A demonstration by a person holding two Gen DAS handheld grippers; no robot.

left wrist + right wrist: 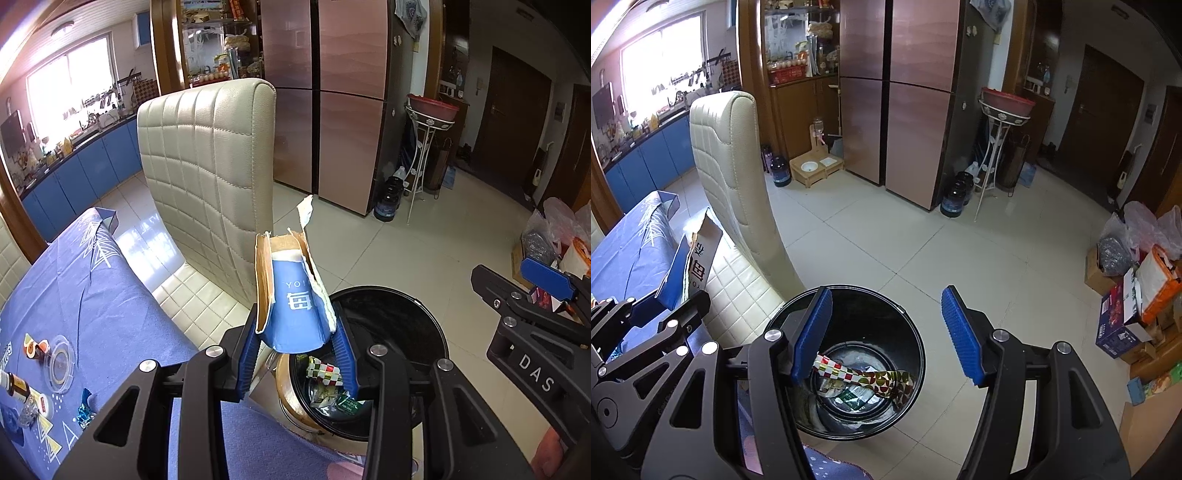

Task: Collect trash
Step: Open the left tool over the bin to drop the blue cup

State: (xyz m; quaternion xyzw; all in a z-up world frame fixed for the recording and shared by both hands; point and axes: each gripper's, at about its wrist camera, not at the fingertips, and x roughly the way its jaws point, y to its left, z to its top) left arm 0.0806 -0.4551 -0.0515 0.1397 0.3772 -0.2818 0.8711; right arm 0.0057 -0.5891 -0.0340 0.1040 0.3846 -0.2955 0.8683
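Observation:
My left gripper (299, 354) is shut on a torn blue and white carton (293, 295), held upright just left of and above the black trash bin (424, 314). The carton also shows in the right wrist view (696, 258), with the left gripper (650, 332) under it. My right gripper (886, 332) is open and empty, directly above the bin's (908, 321) mouth. Several wrappers (864, 380) lie at the bin's bottom. In the left wrist view the right gripper (535, 295) is at the right edge.
A cream quilted chair (214, 177) stands beside the bin. The table has a blue cloth (92, 314) with a clear lid (59, 363), a small bottle (18, 387) and a blue foil wrapper (85, 408). Boxes and bags (1137, 295) sit on the floor at right.

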